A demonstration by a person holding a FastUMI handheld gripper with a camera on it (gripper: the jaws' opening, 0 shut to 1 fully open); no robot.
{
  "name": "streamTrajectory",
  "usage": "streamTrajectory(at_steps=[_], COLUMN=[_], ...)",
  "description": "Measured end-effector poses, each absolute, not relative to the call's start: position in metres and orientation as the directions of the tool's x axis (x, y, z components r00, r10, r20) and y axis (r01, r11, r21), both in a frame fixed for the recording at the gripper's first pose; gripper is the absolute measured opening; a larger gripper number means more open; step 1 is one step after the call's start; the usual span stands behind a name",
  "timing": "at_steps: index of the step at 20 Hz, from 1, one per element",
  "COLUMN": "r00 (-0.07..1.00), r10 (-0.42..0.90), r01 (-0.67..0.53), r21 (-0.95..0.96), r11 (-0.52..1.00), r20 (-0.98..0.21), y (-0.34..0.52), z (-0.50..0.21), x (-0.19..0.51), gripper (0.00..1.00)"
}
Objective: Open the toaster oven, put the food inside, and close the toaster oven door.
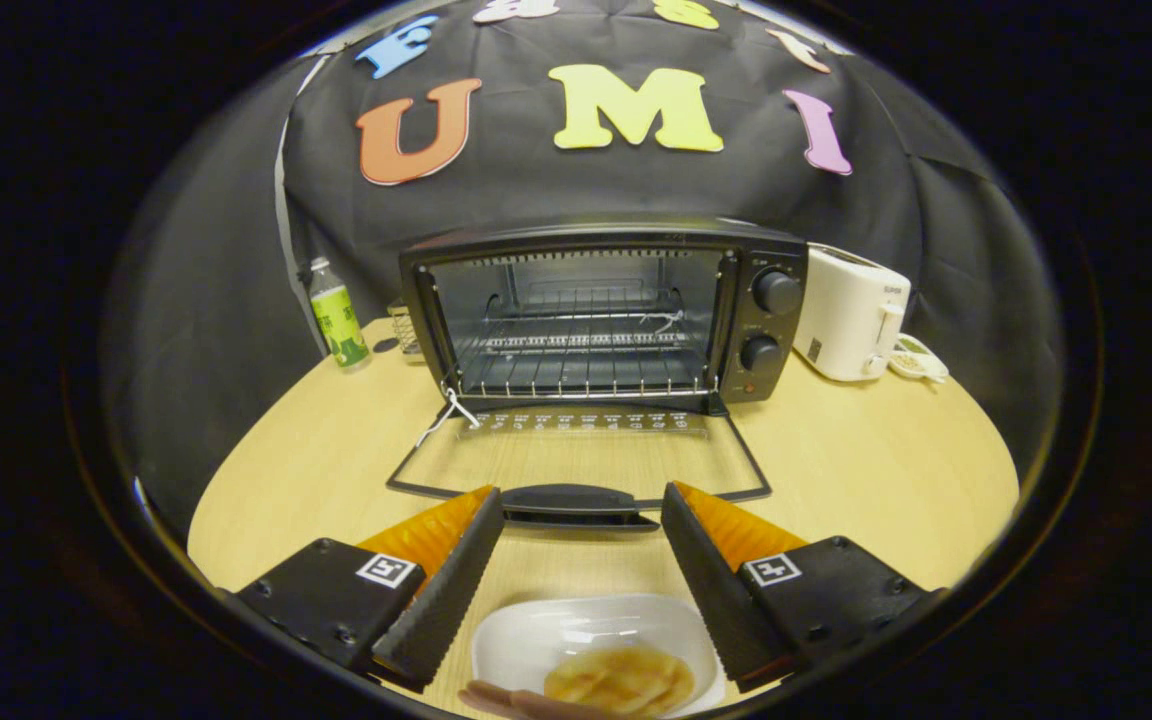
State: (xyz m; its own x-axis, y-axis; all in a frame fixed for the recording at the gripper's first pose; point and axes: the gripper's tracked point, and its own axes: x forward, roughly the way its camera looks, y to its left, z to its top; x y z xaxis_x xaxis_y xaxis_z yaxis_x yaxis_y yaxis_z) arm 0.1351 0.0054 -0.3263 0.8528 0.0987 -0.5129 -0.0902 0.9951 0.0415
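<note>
Wood is covering the round table (866,470) under everything, and black cloth is hanging behind it; the oven (604,315) is sitting at the far side of the table, at twelve o'clock from the gripper (581,580); its door (581,460) is already lying flat and open on the wood, with the handle (576,503) pointing back at the fingers; the rack (581,360) inside is looking bare.

The gripper is released; its fingers are standing wide apart and are pressing on nothing; the dish (591,635) is sitting between them, low at six o'clock, and the food (621,680) is lying in it; part of a hand seems to be showing at the near rim of the dish, but it is hard to tell.

So the next job, I think, is picking up the dish; the fingers should be coming down over the rim and closing on it slowly, so the food is not sliding out; the dish should be staying level while going toward twelve o'clock, high enough to be clearing the handle and the door; it should be landing in the middle of the rack.

A bottle (338,315) is standing at ten o'clock from the oven; a toaster (851,315) is sitting at three o'clock from it; both are well apart from the path.
</note>
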Motion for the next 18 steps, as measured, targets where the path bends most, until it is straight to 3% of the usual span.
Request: streamTrajectory(at_steps=[12, 18], r00=[0.842, 0.902], r10=[0.183, 0.104], r01=[-0.172, -0.126], r21=[0.07, -0.024], r11=[0.983, 0.992], r20=[-0.508, -0.419], y=[-0.011, -0.025], z=[-0.343, -0.359], x=[0.034, 0.015], gripper=[1.0, 1.0])
